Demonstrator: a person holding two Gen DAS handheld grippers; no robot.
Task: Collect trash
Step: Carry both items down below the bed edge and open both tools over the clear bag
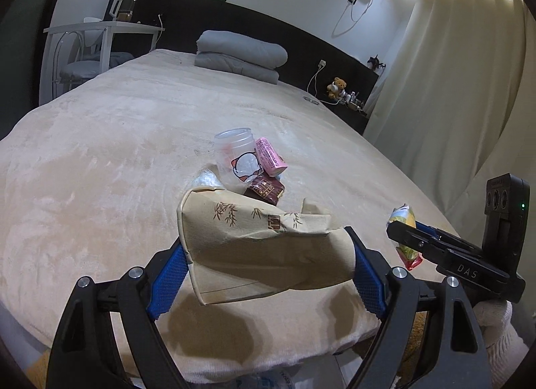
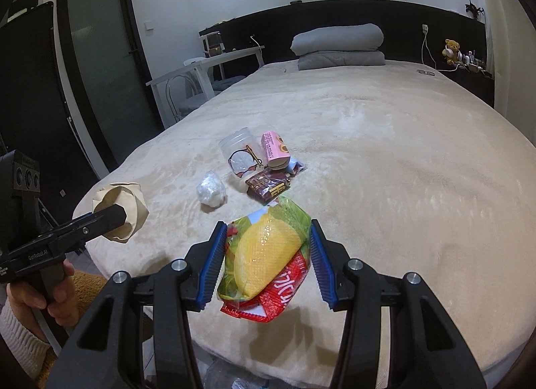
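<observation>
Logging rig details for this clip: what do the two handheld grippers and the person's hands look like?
Both the left gripper and the right gripper have black angular frames, silver bolts and blue ribbed finger pads. Seen side-on, one body reads "GenRobot.AI", the other "DAS" beside a green light. A bare hand shows a cream knitted sleeve.

The right gripper [image 1: 402, 231] carries the letters "DAS" in white on its black body. The left gripper [image 2: 122, 216] reads "GenRobot.AI" along its black side. Print on the pink box [image 2: 275, 147], brown packet [image 2: 266, 186] and red snack wrapper [image 2: 284, 288] is illegible.
</observation>
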